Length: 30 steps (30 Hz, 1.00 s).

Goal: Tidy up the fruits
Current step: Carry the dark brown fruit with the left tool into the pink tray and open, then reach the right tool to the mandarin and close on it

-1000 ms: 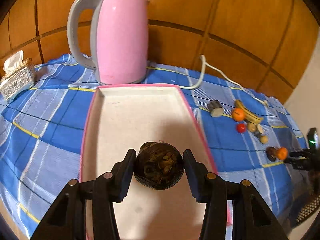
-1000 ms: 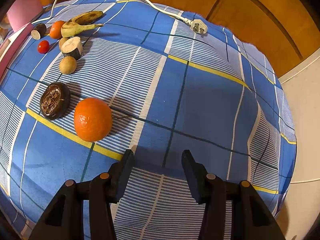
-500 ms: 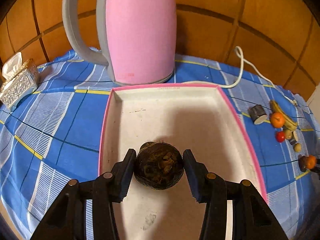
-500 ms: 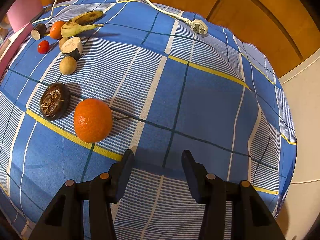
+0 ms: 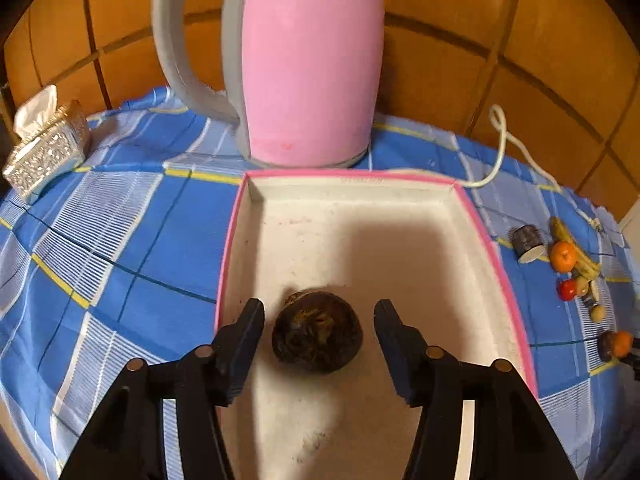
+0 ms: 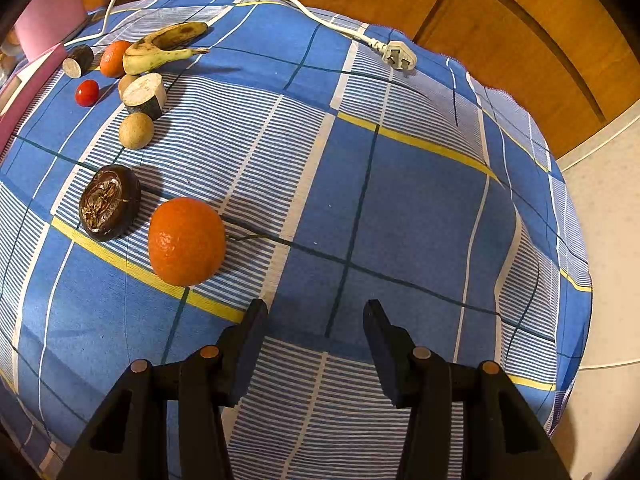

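Over the pink-rimmed tray (image 5: 496, 264), the left gripper (image 5: 319, 318) has just been opening: the dark brown fruit (image 5: 317, 333) sits on the tray floor between the jaws with a visible gap on each side, so it's released, not gripped. First item in; nothing else in the tray. Behind the tray stands a pink kettle (image 5: 308, 64), tissue box (image 5: 46, 148) far left on the blue checked cloth (image 5: 100, 232).

Left to do, reading the right wrist view left to right: a small cluster at top left — dark cut cylinder (image 6: 78, 61), cherry tomato (image 6: 87, 93), small orange (image 6: 114, 58), banana (image 6: 164, 48), a larger white-faced cut piece (image 6: 145, 95), a tan round fruit (image 6: 136, 130). Nearer: a second dark brown fruit (image 6: 109, 202), probably the same kind as the one in the tray, though that's hard to confirm at this angle. Just beside it, a big orange (image 6: 187, 241).

Right gripper (image 6: 316, 322) hovers over bare cloth, jaws partly apart, nothing between them; the big orange lies up-left of its left finger, not touching.

Progress estimate: one placed, about eight still loose. Early stage.
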Motion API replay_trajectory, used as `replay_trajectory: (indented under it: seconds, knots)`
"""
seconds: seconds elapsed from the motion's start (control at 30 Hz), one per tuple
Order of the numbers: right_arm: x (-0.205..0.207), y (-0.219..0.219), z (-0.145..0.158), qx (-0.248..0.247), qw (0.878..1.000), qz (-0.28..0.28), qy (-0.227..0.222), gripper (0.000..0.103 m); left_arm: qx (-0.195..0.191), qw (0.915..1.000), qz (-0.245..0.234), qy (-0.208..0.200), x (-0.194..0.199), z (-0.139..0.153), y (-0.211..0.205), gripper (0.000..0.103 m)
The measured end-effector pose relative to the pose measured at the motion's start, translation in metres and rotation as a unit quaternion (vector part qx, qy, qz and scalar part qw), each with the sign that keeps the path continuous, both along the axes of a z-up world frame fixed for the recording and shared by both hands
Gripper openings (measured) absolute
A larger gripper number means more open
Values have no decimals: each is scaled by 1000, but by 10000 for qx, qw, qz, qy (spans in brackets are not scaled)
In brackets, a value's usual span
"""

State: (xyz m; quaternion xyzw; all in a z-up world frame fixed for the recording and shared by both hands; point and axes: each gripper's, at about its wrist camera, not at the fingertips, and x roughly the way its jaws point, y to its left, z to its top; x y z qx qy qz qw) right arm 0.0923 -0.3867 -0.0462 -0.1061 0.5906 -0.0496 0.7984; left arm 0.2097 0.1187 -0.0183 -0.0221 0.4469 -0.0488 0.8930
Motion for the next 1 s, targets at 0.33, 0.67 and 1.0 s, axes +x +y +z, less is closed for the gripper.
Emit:
replay_trajectory:
  seconds: [0.33, 0.67, 1.0]
  knots:
    - [-2, 3, 2, -32, 10000, 19, -12, 51, -292, 9900, -985, -971, -95, 54, -56, 61]
    - [-1, -7, 13, 278, 9993, -176, -162, 50, -700, 9629, -2486, -787, -197, 40, -146, 61]
    - [-2, 1, 39, 1161, 9903, 99, -760, 50, -557, 9591, -2765, -241, -228, -6, -175, 61]
